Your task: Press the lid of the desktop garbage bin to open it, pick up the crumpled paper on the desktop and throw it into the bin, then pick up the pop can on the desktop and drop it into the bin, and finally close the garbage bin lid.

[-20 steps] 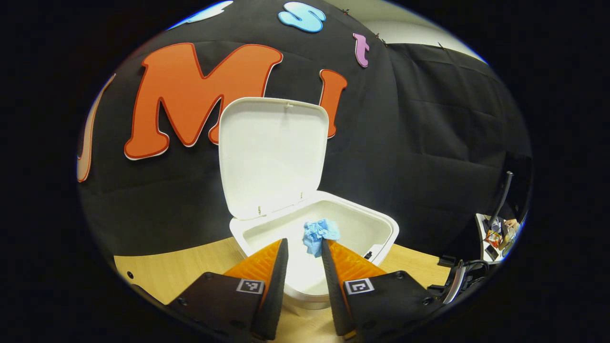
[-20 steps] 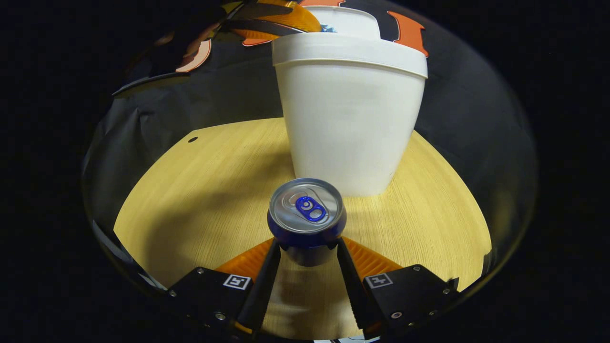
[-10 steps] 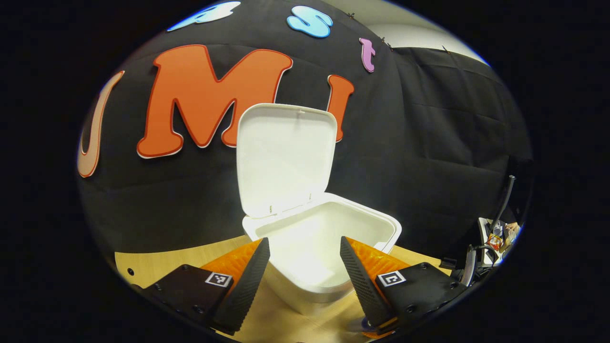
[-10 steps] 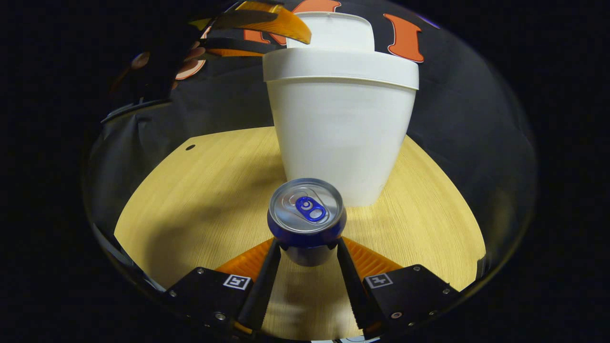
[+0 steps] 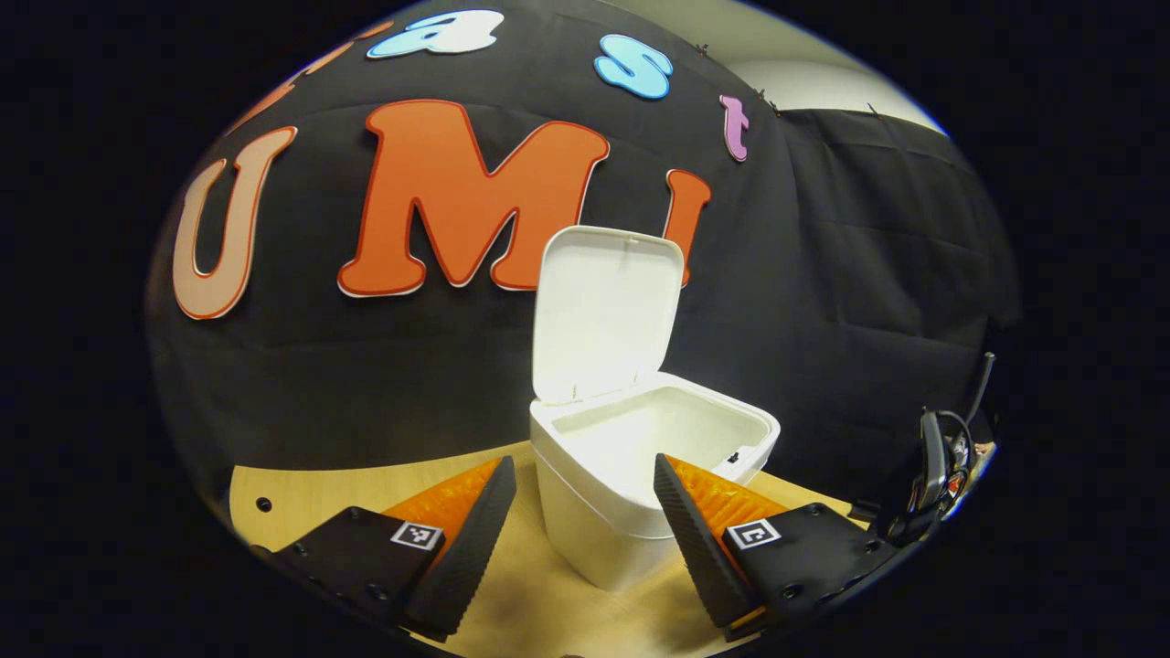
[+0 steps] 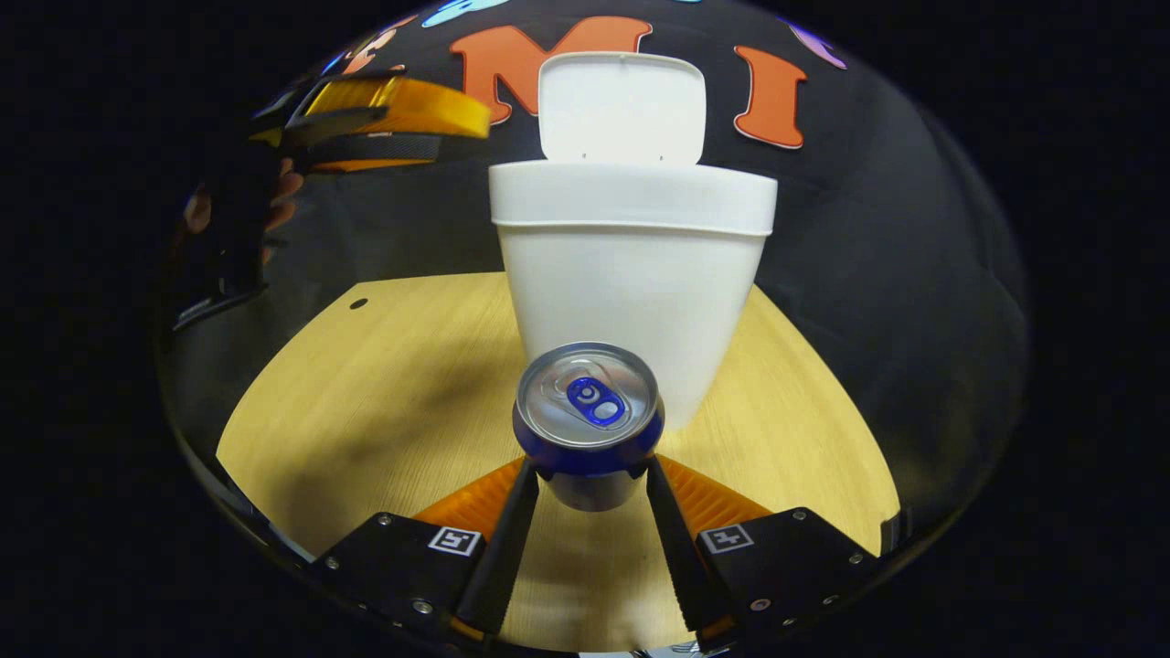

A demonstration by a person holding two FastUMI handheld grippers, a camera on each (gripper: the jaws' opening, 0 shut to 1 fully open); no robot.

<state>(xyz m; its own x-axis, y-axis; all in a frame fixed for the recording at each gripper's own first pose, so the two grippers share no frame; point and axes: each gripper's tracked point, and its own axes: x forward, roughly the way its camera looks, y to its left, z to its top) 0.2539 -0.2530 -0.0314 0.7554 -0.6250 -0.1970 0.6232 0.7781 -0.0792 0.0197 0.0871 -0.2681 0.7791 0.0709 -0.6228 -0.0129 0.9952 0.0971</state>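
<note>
The white bin (image 5: 631,484) stands on the wooden table with its lid (image 5: 608,315) raised upright at the back. My left gripper (image 5: 585,498) is open with nothing in it, drawn back to the near side of the bin. In the right gripper view the bin (image 6: 631,283) rises straight ahead with its lid (image 6: 622,105) up. My right gripper (image 6: 590,489) is shut on an upright blue pop can (image 6: 588,425) with a silver top, held a little above the table in front of the bin. The left gripper (image 6: 384,119) hovers at upper left, level with the bin's rim.
The wooden table (image 6: 384,384) stretches around the bin, with a small hole (image 6: 358,302) at its far left. Black cloth walls close in behind. Cables and gear (image 5: 932,466) lie past the table's right edge in the left gripper view.
The blue crumpled paper left my left gripper's fingers and dropped from sight into the bin. My left gripper opened and pulled back and left. The right gripper lifted slightly with the can.
</note>
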